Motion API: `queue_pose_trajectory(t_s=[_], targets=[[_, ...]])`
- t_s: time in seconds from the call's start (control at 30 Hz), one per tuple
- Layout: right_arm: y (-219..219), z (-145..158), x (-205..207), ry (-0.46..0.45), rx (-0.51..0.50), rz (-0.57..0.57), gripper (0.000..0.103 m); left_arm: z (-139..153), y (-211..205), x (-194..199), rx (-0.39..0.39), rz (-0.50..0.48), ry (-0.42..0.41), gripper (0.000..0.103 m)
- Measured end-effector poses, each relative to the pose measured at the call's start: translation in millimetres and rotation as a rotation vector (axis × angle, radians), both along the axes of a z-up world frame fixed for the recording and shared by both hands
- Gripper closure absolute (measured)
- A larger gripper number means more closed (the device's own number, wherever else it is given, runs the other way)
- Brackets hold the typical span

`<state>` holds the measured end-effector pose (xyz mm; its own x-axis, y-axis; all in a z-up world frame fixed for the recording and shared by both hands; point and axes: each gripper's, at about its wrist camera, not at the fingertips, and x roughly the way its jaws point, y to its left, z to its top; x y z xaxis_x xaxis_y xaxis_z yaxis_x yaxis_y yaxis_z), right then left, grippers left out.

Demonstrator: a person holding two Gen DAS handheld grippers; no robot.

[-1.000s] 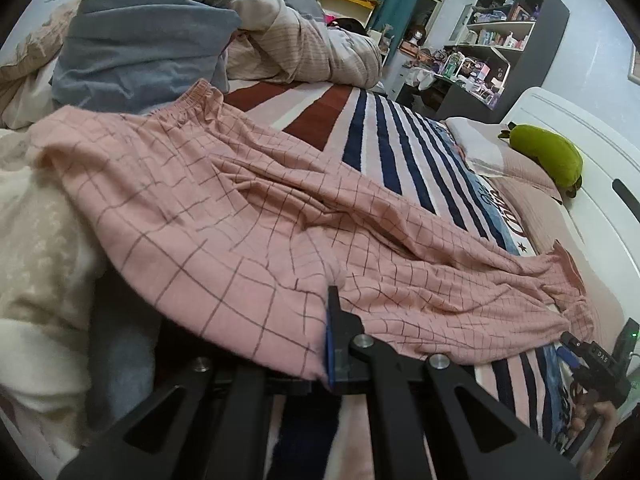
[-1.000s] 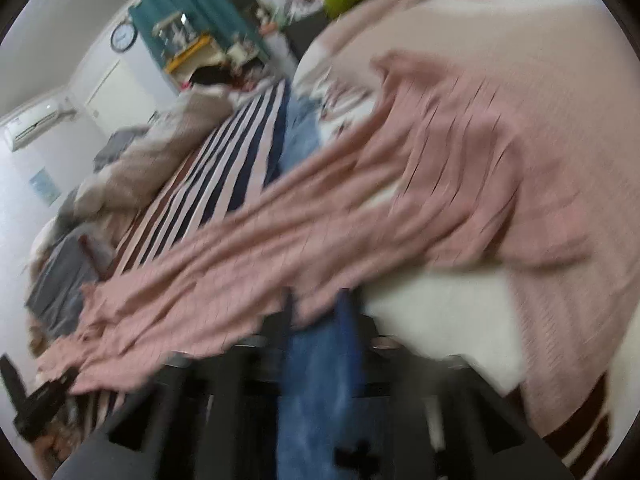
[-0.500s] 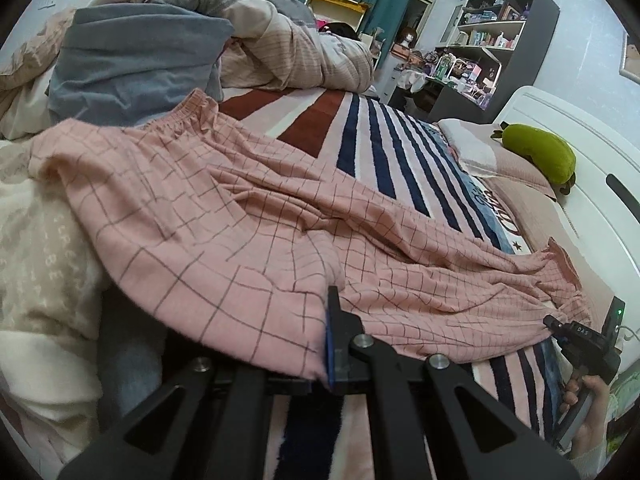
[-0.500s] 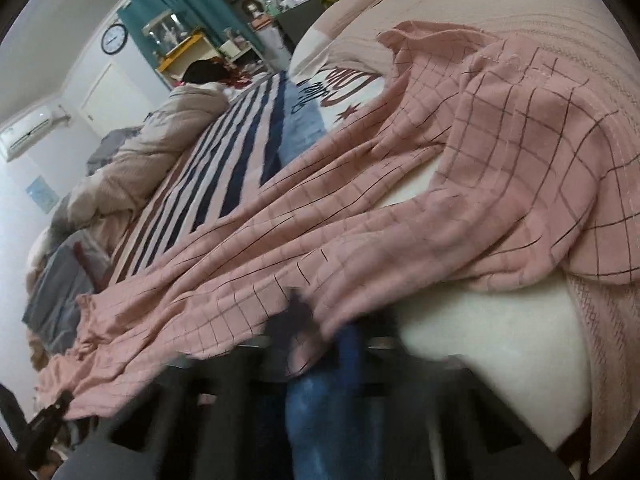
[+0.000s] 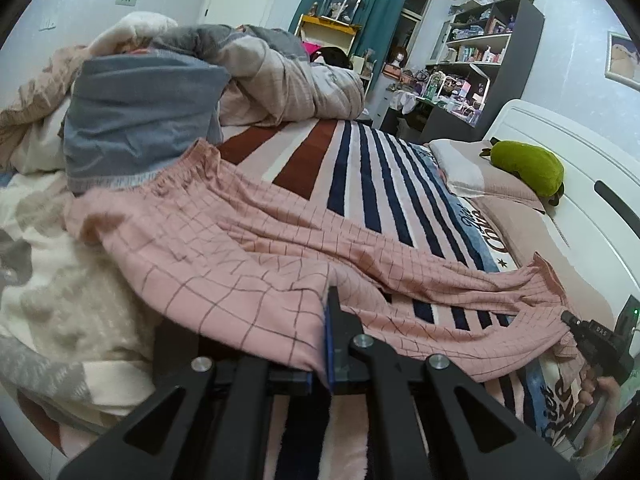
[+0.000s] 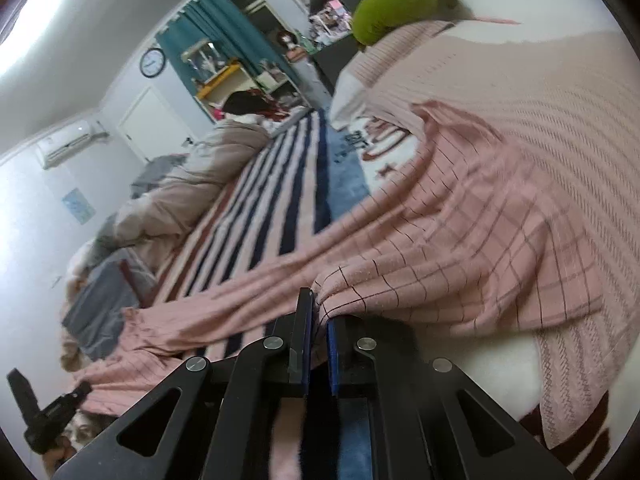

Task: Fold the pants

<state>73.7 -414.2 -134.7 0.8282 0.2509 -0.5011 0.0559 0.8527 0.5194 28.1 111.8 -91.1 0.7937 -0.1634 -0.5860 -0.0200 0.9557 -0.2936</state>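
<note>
Both grippers clench the pants — left gripper at 6 o'clock, right gripper too — lift evenly, I think.

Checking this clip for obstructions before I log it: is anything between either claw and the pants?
Nothing visible. The left claw is shut on the near edge of the pink checked pants toward the waistband end, and the right claw is shut on a bunched fold near the leg end. Fabric sits directly between the pads of each.
</note>
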Motion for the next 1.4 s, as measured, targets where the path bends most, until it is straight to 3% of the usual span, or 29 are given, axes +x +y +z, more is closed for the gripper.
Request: queue_pose_trajectory(t_s=[0.23,0.53,0.67,0.97,1.0,1.03,1.07,1.1,1.13,1.17,1.27,1.33,1.4], targets=[[7,20,27,-0.005,-0.096,0.056,0.102,18,-4,30,0.044,-0.044,-0.011,0.101],[0,22,81,0.009,-0.185,0.064,0.102,32,-15,107,0.095,-0.059,-0.046,0.101],[2,20,103,0.024,-0.223,0.075,0.102,21,-21,144,0.123,-0.055,-0.020,0.101],[12,-5,145,0.154,-0.342,0.115,0.100,-28,-37,213,0.205,-0.070,0.090,0.099],[13,-8,148,0.162,-0.351,0.111,0.100,-34,-39,219,0.222,-0.073,0.108,0.097],[14,-10,148,0.167,-0.363,0.108,0.099,-37,-41,222,0.233,-0.078,0.120,0.087],[16,-12,150,0.172,-0.377,0.107,0.094,-40,-42,224,0.244,-0.089,0.135,0.076],[18,-15,151,0.179,-0.391,0.110,0.090,-42,-44,225,0.254,-0.107,0.151,0.055],[20,-17,151,0.182,-0.397,0.119,0.079,-42,-46,223,0.254,-0.127,0.149,0.048],[21,-18,150,0.182,-0.395,0.127,0.069,-39,-46,219,0.252,-0.144,0.143,0.047],[25,-20,147,0.183,-0.387,0.166,0.054,-22,-43,202,0.243,-0.154,0.116,0.042],[27,-17,140,0.179,-0.386,0.193,0.053,-4,-36,185,0.220,-0.159,0.077,0.035],[26,-13,131,0.175,-0.372,0.222,0.052,14,-28,167,0.222,-0.160,0.045,0.035]])
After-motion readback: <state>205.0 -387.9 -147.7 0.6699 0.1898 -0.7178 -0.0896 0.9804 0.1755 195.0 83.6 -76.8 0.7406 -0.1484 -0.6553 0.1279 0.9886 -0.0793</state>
